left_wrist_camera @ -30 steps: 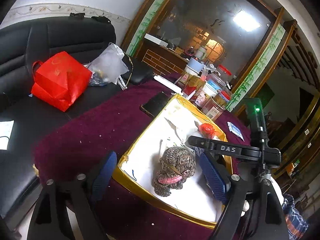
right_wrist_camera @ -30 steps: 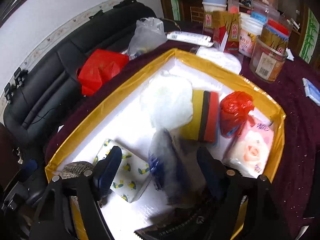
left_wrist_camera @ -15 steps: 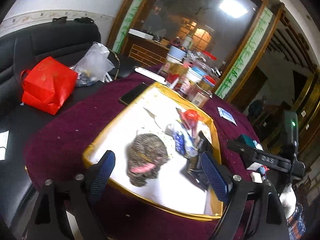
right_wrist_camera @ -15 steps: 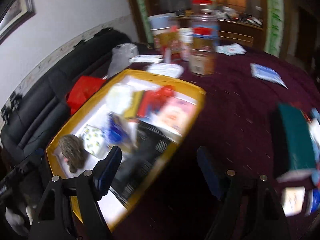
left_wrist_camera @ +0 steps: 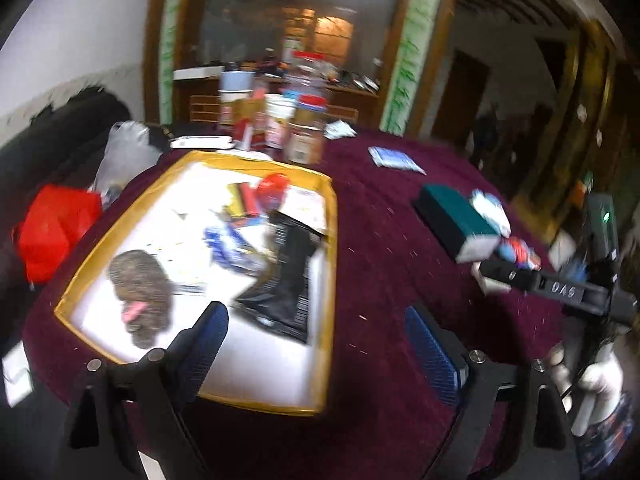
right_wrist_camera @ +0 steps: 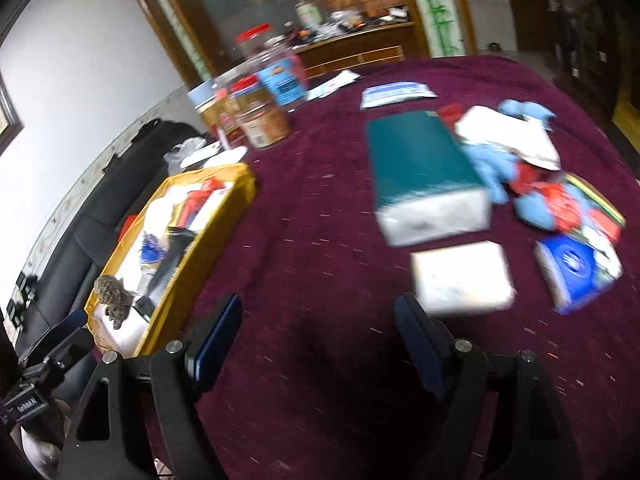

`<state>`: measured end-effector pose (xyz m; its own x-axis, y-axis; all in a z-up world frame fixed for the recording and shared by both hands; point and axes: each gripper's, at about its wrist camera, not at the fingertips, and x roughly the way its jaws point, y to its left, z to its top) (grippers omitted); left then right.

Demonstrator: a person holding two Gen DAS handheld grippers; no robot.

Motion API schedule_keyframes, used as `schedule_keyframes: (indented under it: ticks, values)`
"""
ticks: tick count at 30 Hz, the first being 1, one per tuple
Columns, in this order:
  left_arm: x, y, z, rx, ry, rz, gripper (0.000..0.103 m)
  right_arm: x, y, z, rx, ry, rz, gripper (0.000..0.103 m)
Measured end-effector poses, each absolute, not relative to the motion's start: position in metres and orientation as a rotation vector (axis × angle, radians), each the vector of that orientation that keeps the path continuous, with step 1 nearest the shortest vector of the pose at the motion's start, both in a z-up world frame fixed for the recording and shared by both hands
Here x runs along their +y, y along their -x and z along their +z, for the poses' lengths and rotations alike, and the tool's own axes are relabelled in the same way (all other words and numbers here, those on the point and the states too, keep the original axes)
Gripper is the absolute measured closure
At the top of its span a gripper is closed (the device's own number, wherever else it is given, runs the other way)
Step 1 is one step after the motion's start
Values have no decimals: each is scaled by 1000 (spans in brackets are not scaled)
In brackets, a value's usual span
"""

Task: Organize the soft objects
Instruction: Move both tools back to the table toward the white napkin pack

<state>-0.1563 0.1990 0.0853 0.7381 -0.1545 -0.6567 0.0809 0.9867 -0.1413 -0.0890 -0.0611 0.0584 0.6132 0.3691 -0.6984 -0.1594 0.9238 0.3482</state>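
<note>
Both views are blurry. The left gripper (left_wrist_camera: 316, 344) is spread wide w/ nothing in it, up over the near edge of the yellow box (left_wrist_camera: 330, 264). The right gripper (right_wrist_camera: 318, 344) is spread wide too & holds nothing, over the dark red table cloth (right_wrist_camera: 320, 216).

In the box: a brown knit toy (left_wrist_camera: 140, 284) at the near left corner, a black bag (left_wrist_camera: 286, 276) just beside it, blue & red soft bits farther back. The box wall stands between the left claw & the toy.

More soft things lie on the cloth to the right, well apart from the box: a green pack (right_wrist_camera: 420, 172), a white pack (right_wrist_camera: 464, 276) just in front of the right claw, a blue pack (right_wrist_camera: 572, 276), a light blue soft toy (right_wrist_camera: 496, 164) w/ red bits beside it.

Jars (right_wrist_camera: 264, 120) stand at the back of the table. A red bag (left_wrist_camera: 52, 228) & a clear bag (left_wrist_camera: 124, 156) sit on the black sofa (right_wrist_camera: 80, 224) past the box.
</note>
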Motion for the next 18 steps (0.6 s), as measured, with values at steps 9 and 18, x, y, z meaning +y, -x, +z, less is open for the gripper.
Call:
schedule_keyframes:
  ticks: [9,18]
  values:
    - [115,159,85,756,-90,-150,11,-150,133,50,807,-342,192,24]
    - [60,159,81,764,-227,-162,11,-218,160,40,777,-433,93,21]
